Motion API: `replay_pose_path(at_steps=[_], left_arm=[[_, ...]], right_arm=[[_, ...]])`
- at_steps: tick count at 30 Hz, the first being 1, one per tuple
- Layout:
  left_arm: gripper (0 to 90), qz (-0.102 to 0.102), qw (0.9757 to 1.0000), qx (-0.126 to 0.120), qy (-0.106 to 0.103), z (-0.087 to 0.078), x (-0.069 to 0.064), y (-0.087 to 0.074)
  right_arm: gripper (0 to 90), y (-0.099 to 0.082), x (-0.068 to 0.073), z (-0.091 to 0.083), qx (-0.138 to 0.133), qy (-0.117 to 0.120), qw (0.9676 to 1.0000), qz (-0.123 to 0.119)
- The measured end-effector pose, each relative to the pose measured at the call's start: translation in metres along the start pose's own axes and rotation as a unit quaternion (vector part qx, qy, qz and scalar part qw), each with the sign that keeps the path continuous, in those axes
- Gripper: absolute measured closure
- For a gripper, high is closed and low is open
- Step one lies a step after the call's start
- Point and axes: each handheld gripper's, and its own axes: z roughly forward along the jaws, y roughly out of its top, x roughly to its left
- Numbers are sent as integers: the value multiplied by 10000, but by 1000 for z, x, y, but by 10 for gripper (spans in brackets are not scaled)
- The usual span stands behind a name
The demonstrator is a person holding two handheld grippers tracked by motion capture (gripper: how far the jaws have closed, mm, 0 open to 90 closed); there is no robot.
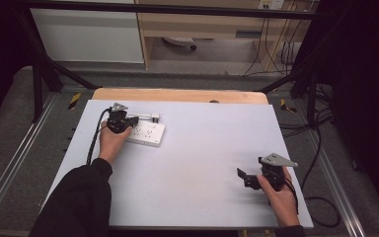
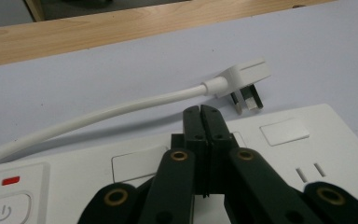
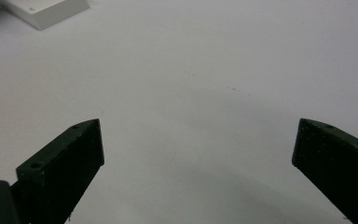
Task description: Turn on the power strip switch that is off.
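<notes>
My left gripper (image 2: 200,110) jaws pressed together, nothing between, over the white power strip (image 2: 279,154) at far-left of table (image 1: 202,163). Its plug (image 2: 243,78) lies unplugged just beyond strip. My right gripper (image 3: 198,140) jaws wide apart, empty, near-right over bare table.

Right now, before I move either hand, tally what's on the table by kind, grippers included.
Power strips: 1, white power strip
Plugs on a cable: 1, white plug, lying unplugged beside the strip
Grippers: 2, left gripper shut over the strip, right gripper open above the bare table
Total: 4
</notes>
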Motion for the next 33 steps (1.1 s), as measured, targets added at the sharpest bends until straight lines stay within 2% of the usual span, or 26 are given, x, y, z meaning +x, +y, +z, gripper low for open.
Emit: replay_pose_path(at_steps=[18, 33], left_arm=[[900, 38, 10000, -62, 15, 1, 1, -4], [900, -79, 9998, -196, -45, 0, 0, -4]], right_arm=[[26, 0, 0, 0, 15, 6, 10000, 10], [26, 0, 0, 0, 6, 3, 10000, 12]])
